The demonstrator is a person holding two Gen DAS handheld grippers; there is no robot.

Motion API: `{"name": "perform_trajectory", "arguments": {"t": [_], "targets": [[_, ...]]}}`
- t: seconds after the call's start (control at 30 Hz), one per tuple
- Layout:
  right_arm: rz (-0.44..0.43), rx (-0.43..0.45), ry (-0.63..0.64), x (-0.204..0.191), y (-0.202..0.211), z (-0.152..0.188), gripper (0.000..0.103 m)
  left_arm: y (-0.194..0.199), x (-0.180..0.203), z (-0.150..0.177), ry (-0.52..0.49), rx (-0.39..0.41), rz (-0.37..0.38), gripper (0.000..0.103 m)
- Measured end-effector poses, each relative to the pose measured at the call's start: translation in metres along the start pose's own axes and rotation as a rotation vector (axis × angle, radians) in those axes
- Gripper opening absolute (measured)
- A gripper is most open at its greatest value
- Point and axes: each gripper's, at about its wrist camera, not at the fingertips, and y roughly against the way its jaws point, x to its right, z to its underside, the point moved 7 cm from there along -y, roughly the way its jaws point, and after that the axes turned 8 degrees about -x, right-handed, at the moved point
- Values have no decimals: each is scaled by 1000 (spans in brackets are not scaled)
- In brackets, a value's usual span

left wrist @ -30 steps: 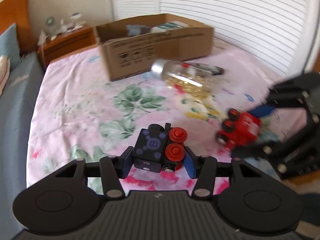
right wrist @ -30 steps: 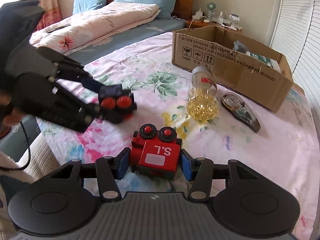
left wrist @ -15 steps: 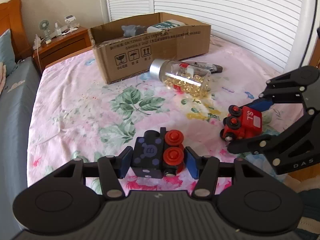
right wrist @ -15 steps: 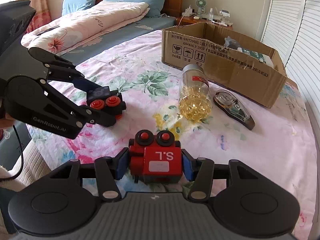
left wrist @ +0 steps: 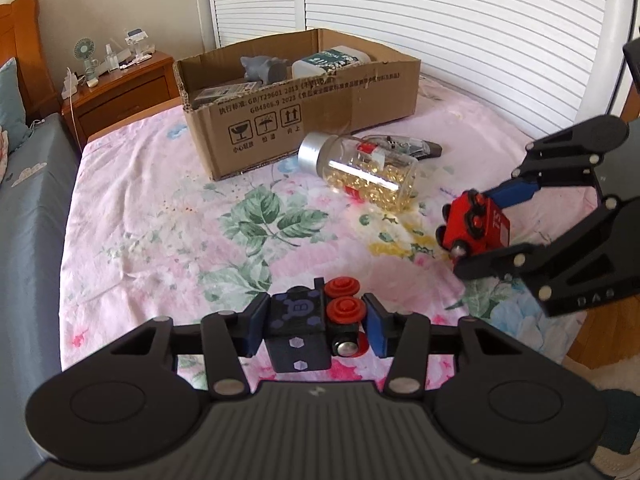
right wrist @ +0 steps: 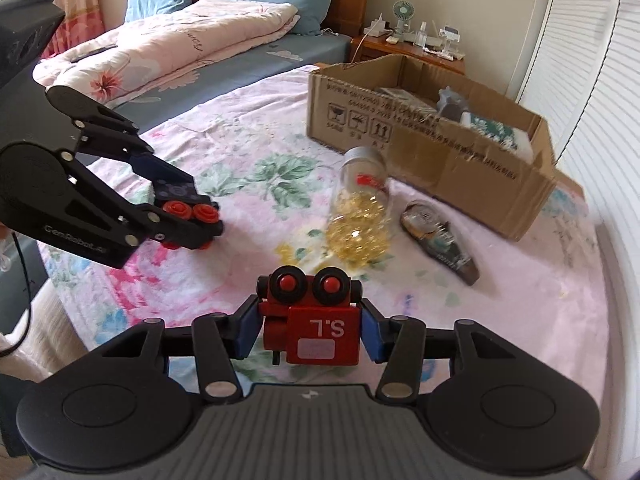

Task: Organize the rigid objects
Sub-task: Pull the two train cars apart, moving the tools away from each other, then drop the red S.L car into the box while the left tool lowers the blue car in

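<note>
1. Left gripper [left wrist: 316,330] was clamped on a black toy engine [left wrist: 298,324]; its blue pads pressed both flanks. Its jaws had just been closing, with the toy between them.
2. Right gripper [right wrist: 310,330] was closed tight on a red toy engine [right wrist: 316,320], marked "S.L" on the face toward the camera, wheels pointing away.
3. Both toys were held clear of the bedspread [left wrist: 160,248], each gripper tilted down toward it. In the right wrist view the left gripper sat off to the left and slightly ahead.
4. Ahead of both grippers lay a jar [left wrist: 360,170] of yellow capsules on its side, a dark flat gadget [right wrist: 440,240] just beyond it, what it is I could not tell. Behind them stood the open cardboard box [left wrist: 304,120], already holding a grey toy [left wrist: 264,70], a white tub [left wrist: 328,60] and a flat pack.
5. Step in hand, as I judged it: the carry. Both engines were picked up and ready to go to the box; jar and gadget were not yet collected.
6. Next move calls for: bring each gripper forward and up over the near box wall, pass above the jar rather than through it, lower into the bare part of the box, then release. Keeping the two grippers apart over the box seems wise, since they would converge on one opening.
</note>
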Motion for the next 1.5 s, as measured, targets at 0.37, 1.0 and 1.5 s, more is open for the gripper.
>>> {"name": "perform_trajectory", "arguments": {"t": [0.37, 1.0, 1.5], "targets": [[6, 34, -26, 28, 15, -17, 56, 12, -6, -20, 5, 24, 3, 48], [55, 141, -54, 105, 4, -139, 56, 19, -50, -136, -51, 125, -67, 48], [79, 137, -182, 118, -12, -139, 103, -24, -82, -214, -39, 125, -89, 48]]}}
